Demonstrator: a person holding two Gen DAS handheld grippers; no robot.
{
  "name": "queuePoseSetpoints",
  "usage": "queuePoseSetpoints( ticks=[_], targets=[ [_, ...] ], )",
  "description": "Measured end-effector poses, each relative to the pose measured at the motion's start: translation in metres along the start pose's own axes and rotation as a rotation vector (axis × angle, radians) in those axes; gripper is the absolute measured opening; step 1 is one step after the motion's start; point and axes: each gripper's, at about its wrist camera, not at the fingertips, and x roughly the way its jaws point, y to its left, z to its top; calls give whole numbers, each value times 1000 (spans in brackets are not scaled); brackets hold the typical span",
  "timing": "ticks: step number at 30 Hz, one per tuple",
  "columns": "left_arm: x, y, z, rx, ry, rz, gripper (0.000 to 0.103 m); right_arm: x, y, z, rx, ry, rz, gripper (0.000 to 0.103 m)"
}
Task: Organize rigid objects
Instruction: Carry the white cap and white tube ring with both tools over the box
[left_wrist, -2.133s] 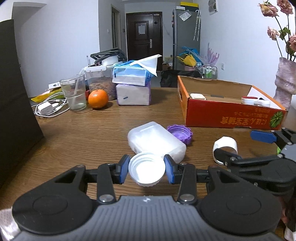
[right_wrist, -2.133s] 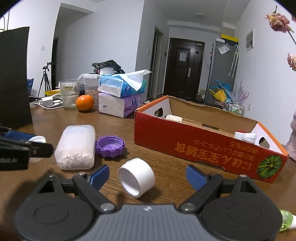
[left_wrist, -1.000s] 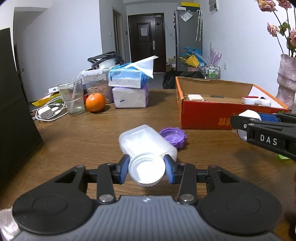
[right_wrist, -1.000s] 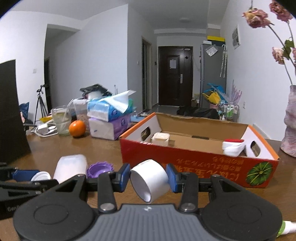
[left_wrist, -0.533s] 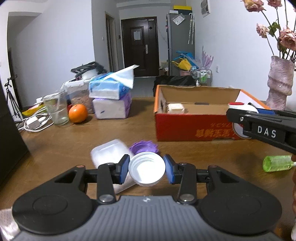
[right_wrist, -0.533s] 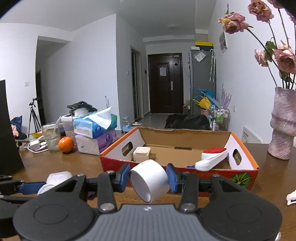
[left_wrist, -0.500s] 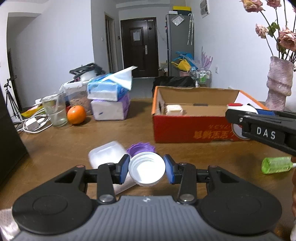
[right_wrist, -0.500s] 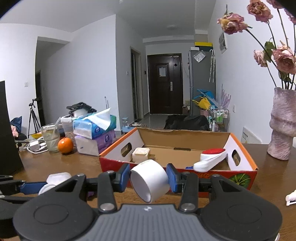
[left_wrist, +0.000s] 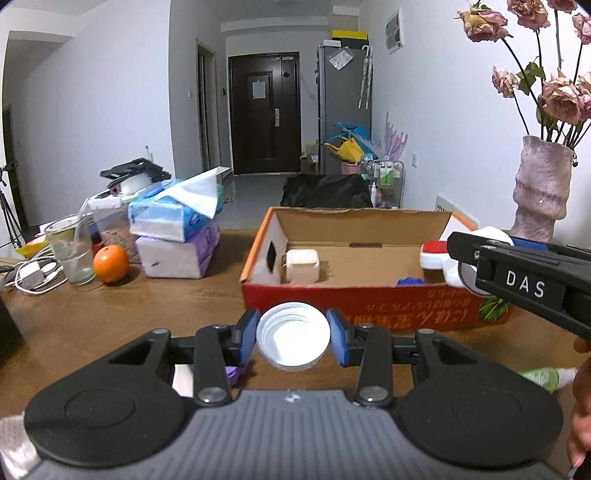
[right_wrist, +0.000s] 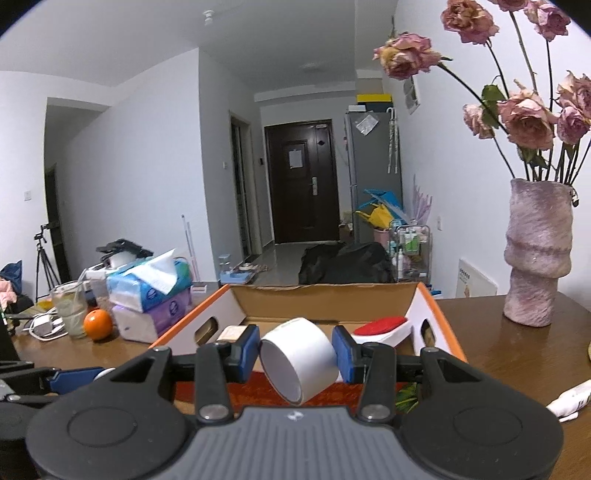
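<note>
Brown wooden table (left_wrist: 110, 314); white threaded plastic lid (left_wrist: 293, 335) is clamped in left gripper (left_wrist: 293, 336), white tape roll (right_wrist: 298, 360) in right gripper (right_wrist: 298, 354) above open red cardboard box (left_wrist: 369, 301); low release inside is advised

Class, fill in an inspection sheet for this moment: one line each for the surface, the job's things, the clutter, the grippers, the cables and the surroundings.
Surface: brown wooden table, in use.
Job's things: red cardboard box open on top, holding a cream block and a red-topped white item; white lid and white ring both held.
Clutter: orange, glass with straw, stacked tissue packs, green bottle lying down, pink vase of dried roses.
Grippers: left gripper shut on the lid in front of the box; right gripper shut on the ring at the box.
Cables: white charger and cord at the far left.
Surroundings: dark door, grey fridge.
</note>
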Motion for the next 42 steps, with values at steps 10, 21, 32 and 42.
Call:
queuePoseSetpoints(
  ticks=[10,21,32,42],
  targets=[
    [26,-21,20,-12,-24,-22,41,17,-24,13,16,-14,-41,42],
    [59,-39,44,-31,-51,-47,41,43,-41,24,34,-10,-87,42],
    [93,-52,63,-40,-65,-51,41,79,-44,33,19,9,-106,42],
    [121,-46,70,-44,-57,-15,41,107,-41,36,5,24,-117,42]
  ],
)
